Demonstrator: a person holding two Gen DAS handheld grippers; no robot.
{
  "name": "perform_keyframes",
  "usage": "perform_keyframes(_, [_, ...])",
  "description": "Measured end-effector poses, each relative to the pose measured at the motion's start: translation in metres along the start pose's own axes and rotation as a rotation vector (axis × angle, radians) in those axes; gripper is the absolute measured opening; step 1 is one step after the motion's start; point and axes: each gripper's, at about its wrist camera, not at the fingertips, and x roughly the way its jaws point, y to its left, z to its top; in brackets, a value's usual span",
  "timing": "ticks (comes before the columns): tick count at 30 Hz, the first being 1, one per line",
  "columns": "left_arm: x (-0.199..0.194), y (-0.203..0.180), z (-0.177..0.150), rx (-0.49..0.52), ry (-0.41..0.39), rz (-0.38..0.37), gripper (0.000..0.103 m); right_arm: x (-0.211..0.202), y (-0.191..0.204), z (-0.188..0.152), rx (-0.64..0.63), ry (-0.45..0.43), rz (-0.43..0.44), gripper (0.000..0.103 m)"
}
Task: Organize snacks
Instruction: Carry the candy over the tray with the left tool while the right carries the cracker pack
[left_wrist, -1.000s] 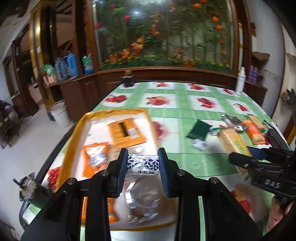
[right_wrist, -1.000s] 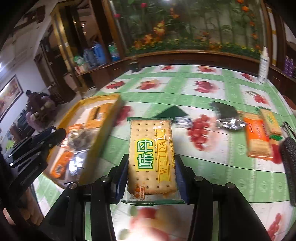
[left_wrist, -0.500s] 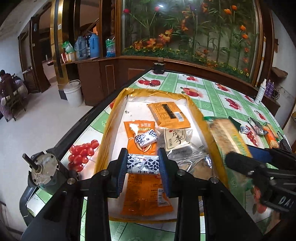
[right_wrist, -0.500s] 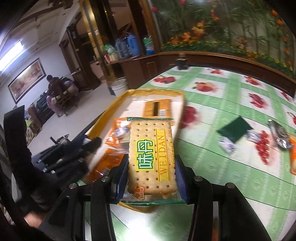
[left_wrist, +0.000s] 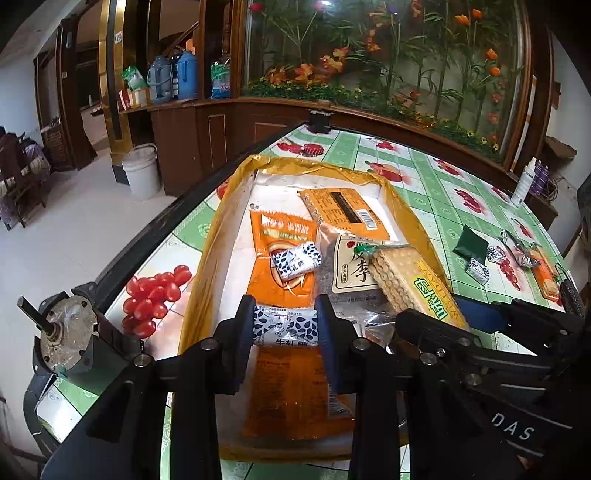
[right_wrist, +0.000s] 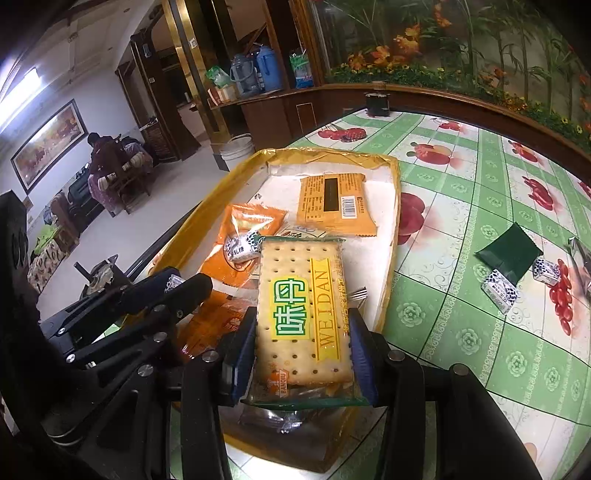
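Over yellow tray (left_wrist: 229, 206): my left gripper (left_wrist: 286, 325) squeezed tight on small black-and-white candy (left_wrist: 286, 326). My right gripper (right_wrist: 301, 343) squeezed tight on cracker pack (right_wrist: 301, 306), also above tray, near its right side. In tray: orange packets (left_wrist: 282, 258), flat orange pack with barcode (right_wrist: 332, 201), one more spotted candy (left_wrist: 295, 260), clear bags. On green fruit-print tablecloth (right_wrist: 461, 229): dark green packet (right_wrist: 509, 251), two more spotted candies (right_wrist: 500, 290). Behind: wooden cabinets, flowers, white bucket (left_wrist: 142, 170).

My left gripper (left_wrist: 285, 326) is black, studded with silver screws, its pads blue. My right gripper (right_wrist: 302, 350) matches; "DAS" marks its side.
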Motion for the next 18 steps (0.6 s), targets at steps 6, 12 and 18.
perform_keyframes(6, [0.002, 0.001, 0.000, 0.000, 0.019, 0.000, 0.030, 0.000, 0.001, -0.001, -0.020, -0.009, 0.009, 0.049])
perform_keyframes(12, [0.001, -0.003, 0.002, 0.007, 0.021, -0.002, 0.030, -0.011, -0.003, 0.002, -0.012, -0.031, 0.035, 0.051])
perform_keyframes(18, [-0.004, -0.002, 0.004, 0.006, 0.013, 0.008, 0.030, -0.025, -0.009, 0.004, 0.015, -0.058, 0.060, 0.051])
